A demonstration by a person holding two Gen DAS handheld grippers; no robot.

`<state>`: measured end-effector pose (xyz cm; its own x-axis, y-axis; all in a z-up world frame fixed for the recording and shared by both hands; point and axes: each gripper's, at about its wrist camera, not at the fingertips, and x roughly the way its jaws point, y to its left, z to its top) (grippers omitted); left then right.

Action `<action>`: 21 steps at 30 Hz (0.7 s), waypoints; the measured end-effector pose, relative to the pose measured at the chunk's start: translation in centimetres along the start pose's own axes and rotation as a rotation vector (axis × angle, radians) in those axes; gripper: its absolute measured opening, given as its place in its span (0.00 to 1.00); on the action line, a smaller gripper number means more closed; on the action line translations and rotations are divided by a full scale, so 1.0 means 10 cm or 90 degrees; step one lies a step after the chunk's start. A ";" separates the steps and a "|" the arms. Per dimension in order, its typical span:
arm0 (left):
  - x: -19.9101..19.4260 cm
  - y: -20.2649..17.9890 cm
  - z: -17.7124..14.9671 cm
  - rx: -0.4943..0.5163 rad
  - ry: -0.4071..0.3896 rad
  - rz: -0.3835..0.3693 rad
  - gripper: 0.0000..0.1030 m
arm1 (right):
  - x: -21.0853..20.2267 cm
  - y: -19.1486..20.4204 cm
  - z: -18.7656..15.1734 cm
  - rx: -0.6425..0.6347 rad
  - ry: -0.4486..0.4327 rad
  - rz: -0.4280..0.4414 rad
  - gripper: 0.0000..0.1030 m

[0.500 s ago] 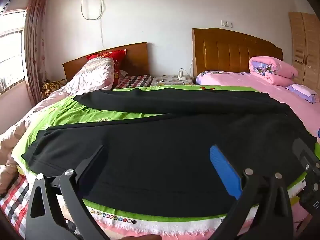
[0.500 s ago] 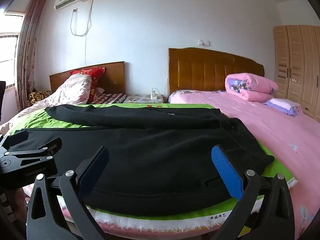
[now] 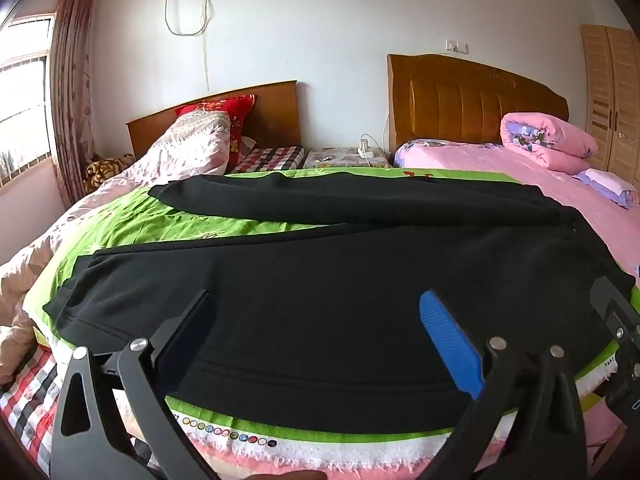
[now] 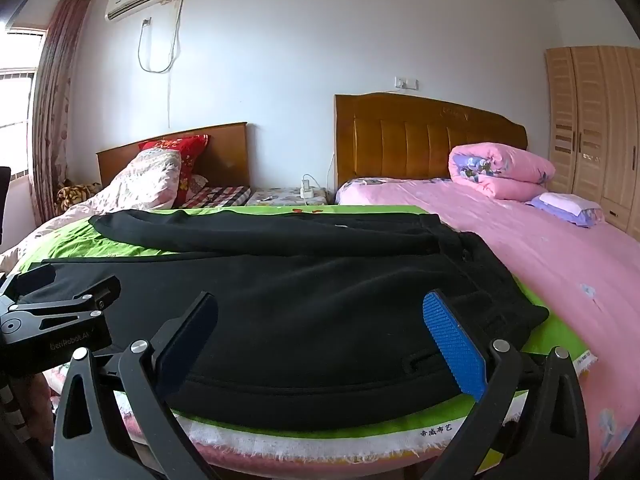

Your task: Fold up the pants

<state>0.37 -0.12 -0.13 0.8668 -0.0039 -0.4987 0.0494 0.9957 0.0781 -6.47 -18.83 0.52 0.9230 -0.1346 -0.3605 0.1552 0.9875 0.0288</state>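
Black pants (image 3: 320,280) lie flat on a green cloth (image 3: 160,224) spread over the bed, the two legs apart in a V that points left and the waist at the right. My left gripper (image 3: 316,298) hovers open over the near leg, close to the bed's front edge, with nothing between its fingers. In the right wrist view the pants (image 4: 320,288) fill the middle, and my right gripper (image 4: 320,298) stands open above the hip part near the waistband, holding nothing. Each gripper shows at the edge of the other's view: the right gripper (image 3: 616,320) and the left gripper (image 4: 60,312).
A pink bed (image 4: 540,248) to the right carries a rolled pink quilt (image 4: 500,172) and a purple pillow (image 4: 568,204). A floral quilt (image 3: 192,144) lies heaped on the left bed. A wardrobe (image 4: 592,128) stands at far right, and a low nightstand (image 3: 344,156) sits between the headboards.
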 end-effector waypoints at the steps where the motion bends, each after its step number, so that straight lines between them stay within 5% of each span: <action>1: -0.01 0.07 0.01 -0.007 -0.002 0.001 0.99 | 0.00 0.00 0.00 0.001 0.000 0.000 0.96; 21: 0.00 0.04 -0.03 -0.009 0.004 0.003 0.99 | 0.03 0.02 -0.03 0.004 0.004 0.001 0.96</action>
<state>0.23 0.27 -0.38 0.8639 0.0007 -0.5037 0.0388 0.9969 0.0679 -6.28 -18.66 0.17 0.9213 -0.1326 -0.3657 0.1558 0.9872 0.0346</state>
